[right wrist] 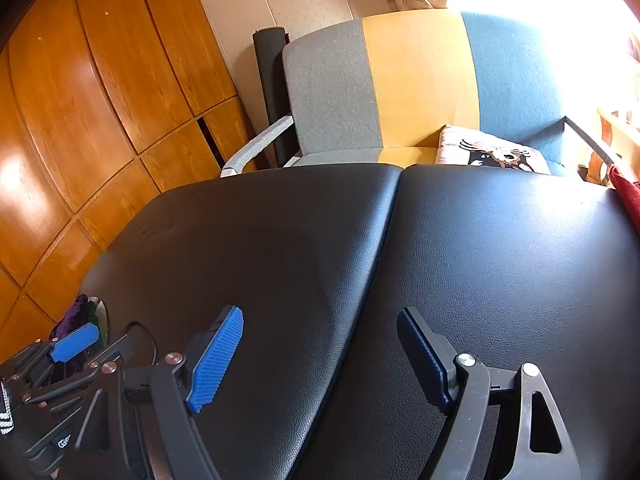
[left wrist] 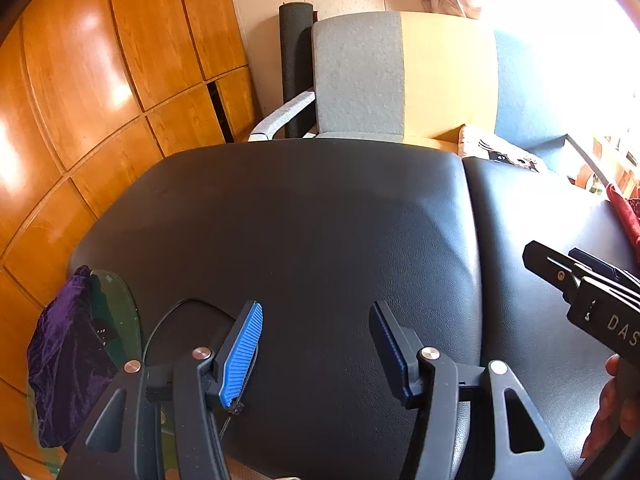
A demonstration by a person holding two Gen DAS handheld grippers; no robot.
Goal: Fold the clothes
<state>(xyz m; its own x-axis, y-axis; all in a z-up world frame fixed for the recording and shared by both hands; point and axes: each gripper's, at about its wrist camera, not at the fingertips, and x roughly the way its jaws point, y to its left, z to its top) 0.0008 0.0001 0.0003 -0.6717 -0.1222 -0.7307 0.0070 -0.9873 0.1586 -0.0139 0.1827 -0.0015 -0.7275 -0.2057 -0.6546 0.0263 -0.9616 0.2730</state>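
Two black two-finger grippers with blue ribbed pads hang above one black padded leather surface (left wrist: 320, 220). The left gripper (left wrist: 316, 344) has its fingers spread apart with nothing between them; the right gripper (right wrist: 320, 350) likewise stands wide with an empty gap. One seam (right wrist: 384, 232) divides the surface into two cushions, running from near to far.

The clothes lie off the work area: one crumpled purple velvet garment (left wrist: 68, 356) at the near left edge, partly on a dark green glass disc (left wrist: 120, 320), and one red cloth (right wrist: 626, 196) at the far right edge. A thin black cable (left wrist: 176, 312) loops beside the purple garment.

Beyond the far edge stands one armchair striped grey, yellow and blue (right wrist: 420, 80), holding one printed cushion (right wrist: 488, 150). Glossy orange wooden cabinet doors (left wrist: 80, 100) fill the left wall. The middle of the surface is bare.
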